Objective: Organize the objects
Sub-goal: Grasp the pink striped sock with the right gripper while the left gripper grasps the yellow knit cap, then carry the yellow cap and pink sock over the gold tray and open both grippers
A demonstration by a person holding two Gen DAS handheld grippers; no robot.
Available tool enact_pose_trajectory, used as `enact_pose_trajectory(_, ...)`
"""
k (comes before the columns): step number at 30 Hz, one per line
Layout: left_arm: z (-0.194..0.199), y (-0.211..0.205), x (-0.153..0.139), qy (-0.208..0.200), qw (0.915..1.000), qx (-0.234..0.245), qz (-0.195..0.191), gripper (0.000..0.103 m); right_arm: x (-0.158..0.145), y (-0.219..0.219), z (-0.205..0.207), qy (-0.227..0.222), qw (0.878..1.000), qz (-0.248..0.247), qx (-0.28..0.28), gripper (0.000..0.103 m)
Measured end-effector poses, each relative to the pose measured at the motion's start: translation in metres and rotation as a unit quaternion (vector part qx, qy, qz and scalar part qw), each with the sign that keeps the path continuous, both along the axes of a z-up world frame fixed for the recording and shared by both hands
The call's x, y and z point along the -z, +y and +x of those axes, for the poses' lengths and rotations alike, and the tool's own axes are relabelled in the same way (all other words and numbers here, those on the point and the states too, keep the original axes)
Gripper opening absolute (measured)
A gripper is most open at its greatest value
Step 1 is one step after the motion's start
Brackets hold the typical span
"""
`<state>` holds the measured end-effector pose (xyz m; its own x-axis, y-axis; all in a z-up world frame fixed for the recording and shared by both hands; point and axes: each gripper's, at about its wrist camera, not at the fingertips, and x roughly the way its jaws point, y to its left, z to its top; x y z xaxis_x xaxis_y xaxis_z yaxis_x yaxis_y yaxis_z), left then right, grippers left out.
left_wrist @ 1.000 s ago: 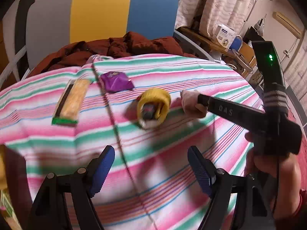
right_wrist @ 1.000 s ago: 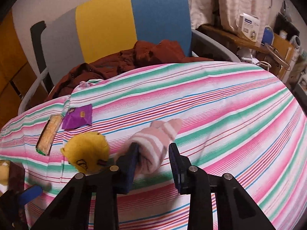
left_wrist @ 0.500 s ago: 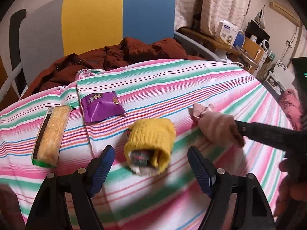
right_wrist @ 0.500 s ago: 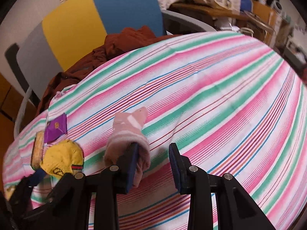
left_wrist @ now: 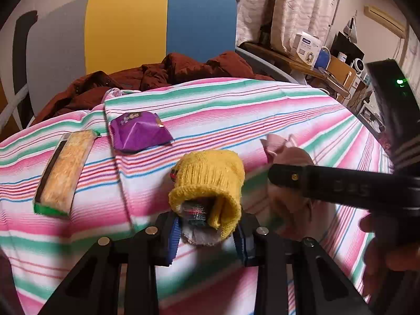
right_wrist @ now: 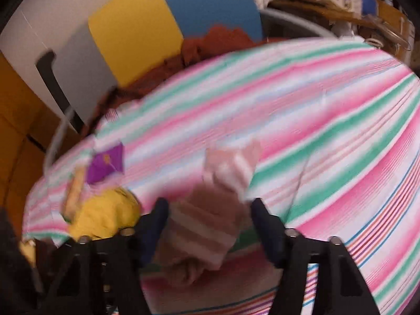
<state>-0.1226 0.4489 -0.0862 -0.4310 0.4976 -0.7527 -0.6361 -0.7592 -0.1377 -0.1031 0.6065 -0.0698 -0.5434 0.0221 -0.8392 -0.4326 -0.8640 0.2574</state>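
Lying on the striped cloth [left_wrist: 236,110], a rolled yellow sock [left_wrist: 210,181] points its open cuff toward the left wrist camera, with a darker striped bundle tucked inside the opening. The left gripper [left_wrist: 207,239] has its blue-padded fingers [left_wrist: 173,239] drawn narrow on either side of that cuff end; the pads sit right at the sock's edges, though the view does not settle whether they press it firmly or only touch.

Just to the right of the yellow sock lies a pink sock [left_wrist: 288,152], partly covered in the left view by the black arm of the right gripper [right_wrist: 208,225]. From the right wrist camera (badly smeared by motion) the pink sock [right_wrist: 210,210] sits between the two fingers, which stand fairly wide apart with a visible gap at the right finger, so it is not clamped. The yellow sock [right_wrist: 105,218] shows at the lower left of that view.

Farther back on the cloth, a purple packet [left_wrist: 139,134] lies beside a long snack bar [left_wrist: 64,173] in a green-edged wrapper, both well apart from the grippers. Behind the cloth is a heap of rust-brown fabric [left_wrist: 168,76] against a chair back [left_wrist: 157,26] in grey, yellow and blue panels.
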Motion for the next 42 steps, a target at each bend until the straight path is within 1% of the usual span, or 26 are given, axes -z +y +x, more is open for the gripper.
enact_pose_trajectory(1, 0.003, -0.003, 0.000, 0.002, 1.0000, 0.002, 0.000, 0.032, -0.001, -0.003, -0.001, -0.004, 1.000, 0.013, -0.004, 0.057)
enact_pose_trajectory(2, 0.008, -0.007, -0.001, 0.006, 1.0000, 0.005, -0.001, 0.032, -0.002, -0.007, -0.003, -0.007, 1.000, 0.021, -0.015, 0.043)
enact_pose_trajectory(5, 0.023, -0.017, -0.002, 0.018, 0.9997, 0.014, -0.003, 0.031, -0.005, -0.011, 0.000, -0.003, 1.000, 0.025, -0.015, 0.038)
enact_pose_trajectory(7, 0.034, -0.025, -0.003, 0.027, 0.9994, 0.020, -0.007, 0.031, -0.007, -0.010, 0.002, 0.001, 1.000, 0.026, -0.011, 0.037)
enact_pose_trajectory(10, 0.051, -0.037, -0.003, 0.039, 0.9989, 0.024, -0.013, 0.031, -0.007, -0.004, 0.006, 0.008, 1.000, 0.012, 0.006, 0.037)
enact_pose_trajectory(15, 0.073, -0.064, -0.006, 0.042, 0.9988, 0.025, -0.009, 0.030, -0.017, -0.004, 0.008, 0.018, 0.999, 0.029, 0.025, 0.037)
enact_pose_trajectory(17, 0.080, -0.074, -0.010, 0.036, 0.9990, 0.026, 0.004, 0.030, -0.022, -0.006, 0.009, 0.022, 0.999, 0.032, 0.030, 0.037)
enact_pose_trajectory(20, 0.092, -0.093, -0.020, 0.027, 0.9988, 0.026, 0.031, 0.030, -0.033, -0.012, 0.020, 0.021, 0.999, 0.021, 0.027, 0.037)
enact_pose_trajectory(22, 0.101, -0.106, -0.030, 0.031, 0.9979, 0.031, 0.047, 0.030, -0.042, -0.020, 0.028, 0.023, 0.999, 0.013, 0.021, 0.037)
enact_pose_trajectory(25, 0.114, -0.128, -0.049, 0.047, 0.9957, 0.035, 0.072, 0.030, -0.057, -0.041, 0.042, 0.031, 1.000, 0.001, -0.001, 0.037)
enact_pose_trajectory(27, 0.120, -0.147, -0.062, 0.054, 0.9944, 0.029, 0.086, 0.030, -0.071, -0.061, 0.054, 0.040, 0.999, -0.013, -0.020, 0.037)
enact_pose_trajectory(30, 0.125, -0.181, -0.077, 0.059, 0.9922, 0.008, 0.110, 0.030, -0.086, -0.096, 0.069, 0.054, 0.997, -0.026, -0.054, 0.037)
enact_pose_trajectory(32, 0.129, -0.207, -0.083, 0.063, 0.9911, -0.008, 0.117, 0.030, -0.093, -0.122, 0.076, 0.060, 0.995, -0.028, -0.080, 0.037)
enact_pose_trajectory(34, 0.133, -0.236, -0.089, 0.073, 0.9902, -0.027, 0.116, 0.030, -0.099, -0.150, 0.083, 0.066, 0.991, -0.036, -0.109, 0.037)
enact_pose_trajectory(38, 0.135, -0.284, -0.092, 0.084, 0.9891, -0.061, 0.104, 0.031, -0.106, -0.214, 0.092, 0.077, 0.980, -0.060, -0.175, 0.037)
enact_pose_trajectory(41, 0.130, -0.321, -0.088, 0.070, 0.9878, -0.100, 0.097, 0.031, -0.104, -0.260, 0.094, 0.076, 0.969, -0.082, -0.222, 0.037)
enact_pose_trajectory(42, 0.129, -0.334, -0.085, 0.061, 0.9870, -0.111, 0.099, 0.031, -0.102, -0.269, 0.094, 0.074, 0.967, -0.087, -0.230, 0.037)
